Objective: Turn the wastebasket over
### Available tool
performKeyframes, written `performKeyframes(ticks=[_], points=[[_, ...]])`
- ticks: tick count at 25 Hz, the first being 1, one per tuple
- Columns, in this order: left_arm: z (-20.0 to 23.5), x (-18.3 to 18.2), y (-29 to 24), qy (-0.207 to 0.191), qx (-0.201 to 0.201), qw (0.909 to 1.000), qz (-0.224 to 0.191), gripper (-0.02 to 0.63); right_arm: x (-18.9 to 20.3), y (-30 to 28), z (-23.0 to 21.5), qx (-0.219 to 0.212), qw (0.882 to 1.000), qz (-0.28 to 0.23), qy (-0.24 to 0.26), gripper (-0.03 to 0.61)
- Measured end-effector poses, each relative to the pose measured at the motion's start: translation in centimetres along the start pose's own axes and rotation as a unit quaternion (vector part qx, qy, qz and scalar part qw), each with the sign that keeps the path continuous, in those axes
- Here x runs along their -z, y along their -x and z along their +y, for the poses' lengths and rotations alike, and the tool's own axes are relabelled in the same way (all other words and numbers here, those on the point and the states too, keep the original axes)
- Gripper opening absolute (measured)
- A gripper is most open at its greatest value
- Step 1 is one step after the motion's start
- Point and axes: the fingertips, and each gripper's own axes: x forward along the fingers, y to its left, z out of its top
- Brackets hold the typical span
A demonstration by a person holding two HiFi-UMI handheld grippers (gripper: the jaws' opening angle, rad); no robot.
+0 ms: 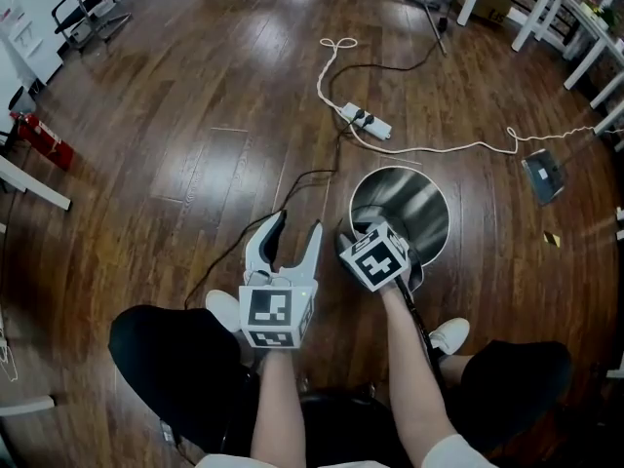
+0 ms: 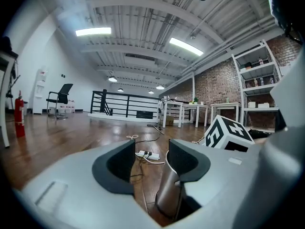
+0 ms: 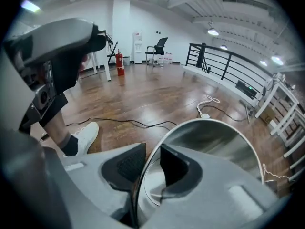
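A shiny metal wastebasket point(image 1: 414, 208) stands upright on the wooden floor with its open mouth facing up. In the head view my right gripper point(image 1: 361, 234) reaches down onto its near rim. In the right gripper view the wastebasket's point(image 3: 214, 142) thin rim runs between the two pads, one jaw inside and one outside, and my right gripper point(image 3: 152, 163) is shut on it. My left gripper point(image 1: 297, 227) hovers just left of the basket, open, with nothing between its pads. In the left gripper view the basket's side point(image 2: 167, 194) shows low beyond my left gripper point(image 2: 151, 159).
A white power strip point(image 1: 366, 120) with a looping white cable lies beyond the basket, and a black cable point(image 1: 302, 178) runs across the floor. A dustpan point(image 1: 543, 175) lies to the right. The person's white shoes point(image 1: 450, 336) stand close behind. White table legs point(image 1: 531, 13) stand at the far right.
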Motion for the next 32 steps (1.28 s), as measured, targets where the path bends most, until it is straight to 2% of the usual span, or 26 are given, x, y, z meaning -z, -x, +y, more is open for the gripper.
performKeyframes(ticks=[5,9,12,14,15,18,20,24,29,30,32], points=[[0.3,-0.4,0.5,0.003,-0.005,1.0,-0.005,0.245,-0.1,0.5,-0.4,0.006,0.999,-0.025,-0.036,0.069],[0.6,-0.8,0.8,0.008,-0.013,0.9998,-0.013,0.245,-1.2,2.8,-1.2,0.002,0.995,-0.081,-0.056,0.057],[0.3,-1.0,0.8,0.012,-0.01,0.9998,-0.015,0.245,-2.4,5.7,-2.6,-0.007,0.984,-0.147,-0.101,0.058],[0.1,-0.9,0.7,0.005,-0.011,0.9998,-0.013,0.245,-2.8,7.8,-4.0,-0.024,0.967,-0.202,-0.152,0.058],[0.1,-0.9,0.7,0.002,-0.013,0.9998,-0.012,0.245,-2.8,8.6,-4.8,-0.04,0.955,-0.233,-0.181,0.057],[0.0,-1.4,0.9,0.001,-0.017,0.9997,-0.017,0.245,-1.8,10.0,-6.6,-0.111,0.903,-0.321,-0.262,0.054],[-0.1,-1.7,1.1,-0.001,-0.018,0.9996,-0.021,0.245,-0.2,10.6,-7.7,-0.146,0.871,-0.362,-0.3,0.049],[-0.3,-1.3,1.0,-0.002,-0.016,0.9998,-0.015,0.245,4.2,11.9,-10.5,-0.155,0.828,-0.406,-0.354,0.048],[-2.0,-0.2,0.4,-0.006,0.0,1.0,-0.001,0.245,11.0,12.1,-13.3,-0.112,0.795,-0.418,-0.426,0.048],[-2.3,-0.1,0.3,-0.007,0.004,1.0,0.002,0.245,12.5,12.1,-13.8,-0.093,0.792,-0.413,-0.439,0.048],[-2.8,0.2,-0.1,-0.008,0.01,0.9999,0.005,0.245,15.9,11.7,-15.1,-0.028,0.798,-0.384,-0.464,0.058]])
